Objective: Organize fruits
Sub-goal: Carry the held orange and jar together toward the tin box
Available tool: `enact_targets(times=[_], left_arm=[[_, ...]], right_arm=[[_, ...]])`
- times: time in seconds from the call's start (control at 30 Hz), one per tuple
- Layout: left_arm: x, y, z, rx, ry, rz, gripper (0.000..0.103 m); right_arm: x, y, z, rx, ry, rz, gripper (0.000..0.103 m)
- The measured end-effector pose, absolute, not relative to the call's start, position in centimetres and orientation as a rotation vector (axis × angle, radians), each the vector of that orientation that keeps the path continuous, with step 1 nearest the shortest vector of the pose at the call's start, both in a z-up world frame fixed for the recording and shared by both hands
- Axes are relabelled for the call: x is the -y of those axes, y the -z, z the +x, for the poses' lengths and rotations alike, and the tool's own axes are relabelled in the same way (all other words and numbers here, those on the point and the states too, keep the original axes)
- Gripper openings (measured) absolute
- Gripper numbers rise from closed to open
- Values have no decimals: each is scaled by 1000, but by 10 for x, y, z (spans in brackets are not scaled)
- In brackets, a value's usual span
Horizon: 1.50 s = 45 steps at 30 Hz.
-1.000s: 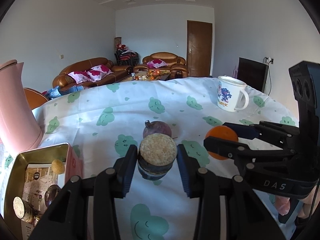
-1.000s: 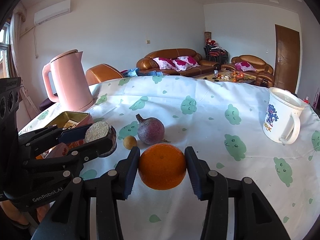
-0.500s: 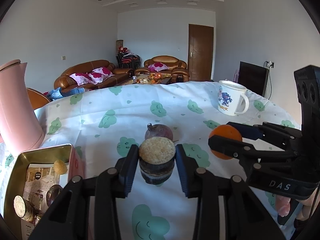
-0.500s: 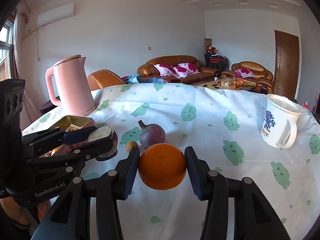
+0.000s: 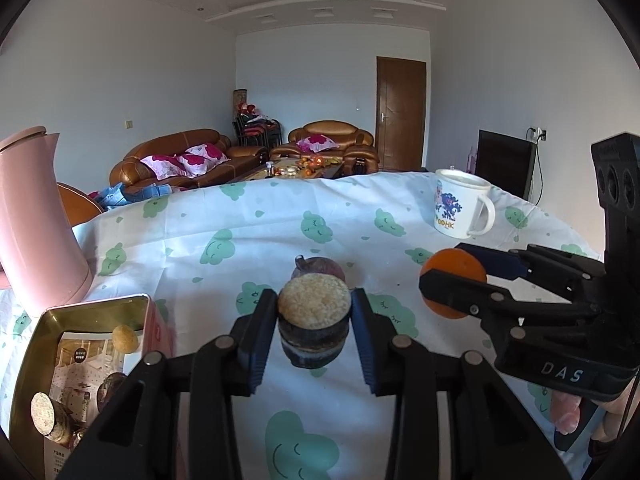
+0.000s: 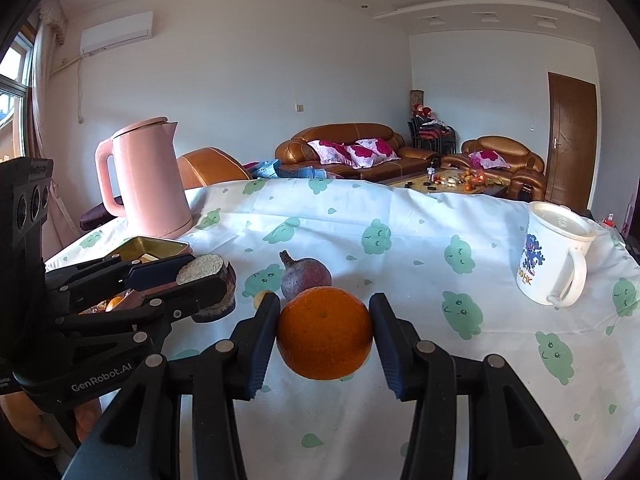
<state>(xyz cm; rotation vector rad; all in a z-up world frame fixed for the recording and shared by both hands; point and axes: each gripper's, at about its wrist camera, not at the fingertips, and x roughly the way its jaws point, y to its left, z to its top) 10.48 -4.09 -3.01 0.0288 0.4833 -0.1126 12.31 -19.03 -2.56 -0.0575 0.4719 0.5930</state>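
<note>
Gripping a cut piece of dark fruit [image 5: 314, 322] above the tabletop [image 5: 224, 256], the left gripper [image 5: 314, 332] fingers are pressing its sides. The right gripper [image 6: 324, 334] fingers are squeezing an orange [image 6: 324, 332]. A purple passion fruit [image 6: 306, 278] is lying beyond, near the open tin [image 5: 36, 344].

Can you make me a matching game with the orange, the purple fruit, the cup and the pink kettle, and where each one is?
Things:
1. orange
2. purple fruit
3. cup
4. pink kettle

Places:
A. lying loose on the tablecloth
B. behind the gold tin
C. in the right claw
D. standing far right on the table

Pairs: 1-C, 2-A, 3-D, 4-B
</note>
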Motion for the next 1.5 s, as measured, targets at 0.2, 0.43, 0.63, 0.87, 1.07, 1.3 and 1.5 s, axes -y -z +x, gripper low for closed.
enact_targets(times=[0.2, 0.43, 0.63, 0.87, 1.07, 1.3, 1.5], left_arm=[[40, 29, 102, -463, 109, 30, 39], [41, 27, 96, -435, 101, 40, 39], [42, 26, 91, -413, 92, 52, 39], [42, 24, 85, -387, 75, 54, 39], [43, 22, 80, -363, 61, 64, 39], [42, 20, 75, -340, 47, 68, 39], [44, 19, 70, -327, 37, 86, 39]], right_arm=[[191, 25, 121, -459, -594, -60, 48], [191, 23, 117, -435, -591, -61, 48], [192, 22, 114, -419, -589, -62, 48], [194, 20, 108, -382, -585, -66, 48], [196, 18, 104, -362, -583, -66, 48], [197, 17, 100, -336, -581, -68, 48], [195, 15, 95, -312, -595, -75, 48]])
